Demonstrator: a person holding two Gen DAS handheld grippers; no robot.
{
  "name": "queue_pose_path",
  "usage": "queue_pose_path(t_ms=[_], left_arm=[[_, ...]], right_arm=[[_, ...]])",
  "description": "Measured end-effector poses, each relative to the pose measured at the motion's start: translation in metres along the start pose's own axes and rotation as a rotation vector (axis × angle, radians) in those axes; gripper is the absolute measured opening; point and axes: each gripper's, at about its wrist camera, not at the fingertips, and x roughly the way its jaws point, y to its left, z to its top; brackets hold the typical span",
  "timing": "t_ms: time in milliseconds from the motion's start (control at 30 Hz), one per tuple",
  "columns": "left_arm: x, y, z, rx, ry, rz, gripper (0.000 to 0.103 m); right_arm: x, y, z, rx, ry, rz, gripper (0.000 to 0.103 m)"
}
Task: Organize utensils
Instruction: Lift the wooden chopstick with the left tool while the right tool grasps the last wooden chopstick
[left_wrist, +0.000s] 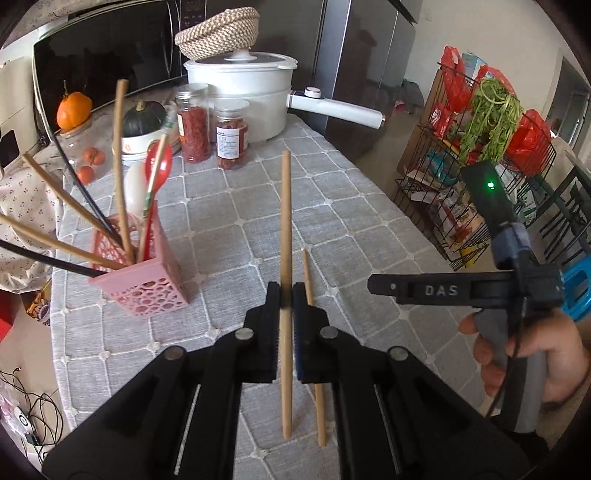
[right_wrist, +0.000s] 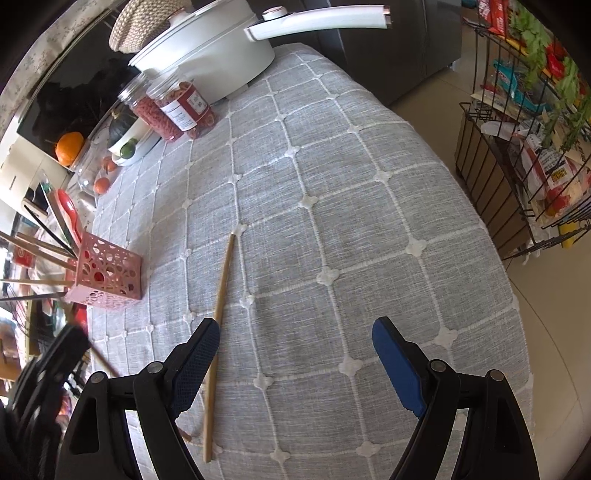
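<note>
My left gripper (left_wrist: 285, 295) is shut on a wooden chopstick (left_wrist: 285, 206) and holds it upright above the grey tablecloth. A second wooden chopstick (left_wrist: 312, 295) lies flat on the cloth just right of it; it also shows in the right wrist view (right_wrist: 219, 310). A pink perforated utensil holder (left_wrist: 147, 280) stands to the left, holding several chopsticks and a red spoon (left_wrist: 159, 166); the holder also shows in the right wrist view (right_wrist: 107, 275). My right gripper (right_wrist: 295, 350) is open and empty above the cloth, with the lying chopstick by its left finger.
A white pot (left_wrist: 240, 88) with a long handle, two jars (left_wrist: 210, 129) of red food, a squash and oranges stand at the table's far end before a microwave. A wire rack (left_wrist: 480, 166) with groceries stands off the table's right edge (right_wrist: 491, 236).
</note>
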Motion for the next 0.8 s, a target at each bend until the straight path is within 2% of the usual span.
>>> queue_pose_path(t_ms=[333, 433, 533, 700, 800], left_arm=[[-0.036, 0.055, -0.014, -0.094, -0.033, 0.011, 0.007], [-0.043, 0.063, -0.014, -0.118, -0.046, 0.004, 0.007], [-0.048, 0.066, -0.017, -0.126, -0.049, 0.002, 0.007], [-0.049, 0.074, -0.02, -0.138, -0.04, 0.002, 0.007], [-0.052, 0.078, -0.023, -0.14, -0.04, 0.004, 0.007]], right_arm=[[0.027, 0.046, -0.001, -0.089, 0.027, -0.058, 0.086], [0.034, 0.065, 0.0, -0.155, 0.01, -0.107, 0.084], [0.044, 0.081, 0.0, -0.214, 0.008, -0.142, 0.075], [0.065, 0.094, 0.0, -0.234, 0.063, -0.131, 0.049], [0.074, 0.098, 0.001, -0.241, 0.071, -0.154, 0.04]])
